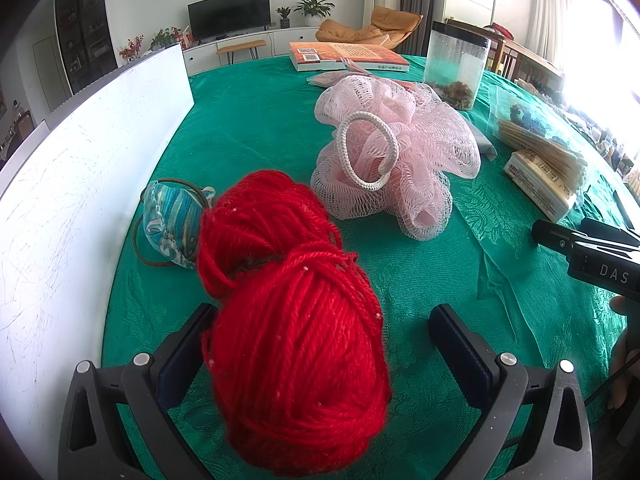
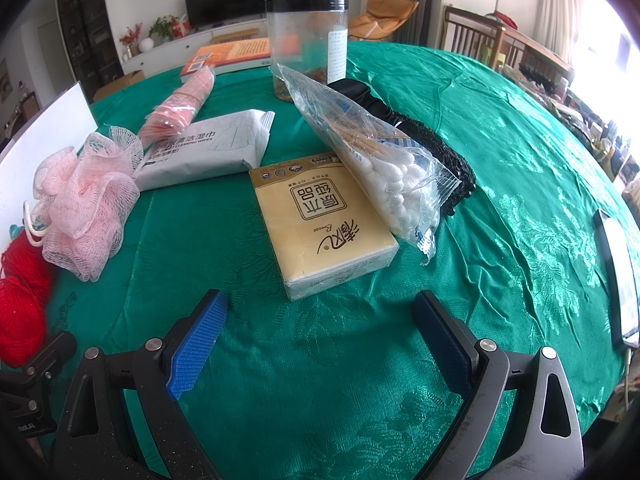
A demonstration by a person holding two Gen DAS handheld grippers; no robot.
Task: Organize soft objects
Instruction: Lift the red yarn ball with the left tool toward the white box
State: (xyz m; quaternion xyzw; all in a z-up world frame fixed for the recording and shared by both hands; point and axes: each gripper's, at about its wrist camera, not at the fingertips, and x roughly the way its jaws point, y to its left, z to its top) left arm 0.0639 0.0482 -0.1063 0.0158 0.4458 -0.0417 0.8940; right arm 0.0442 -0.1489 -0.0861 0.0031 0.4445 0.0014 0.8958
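Observation:
A red yarn skein (image 1: 288,320) lies on the green tablecloth (image 1: 260,120) between the fingers of my left gripper (image 1: 324,312). The gripper is open: the yarn touches the left pad, with a clear gap to the right pad. Behind the yarn lie a pink mesh bath pouf (image 1: 392,152) with a white loop and a blue patterned fabric piece (image 1: 172,220) on a ring. My right gripper (image 2: 322,300) is open and empty, low over the cloth just in front of a yellow tissue pack (image 2: 320,224). In the right wrist view the pouf (image 2: 84,200) and yarn (image 2: 20,304) sit at far left.
A white board (image 1: 80,184) stands along the left. A bag of cotton swabs (image 2: 384,160), a wet-wipes pack (image 2: 208,148), a pink roll (image 2: 180,100), a black mesh item (image 2: 436,144), a plastic jar (image 2: 308,40) and a book (image 2: 228,54) fill the back. A phone (image 2: 616,264) lies at the right edge.

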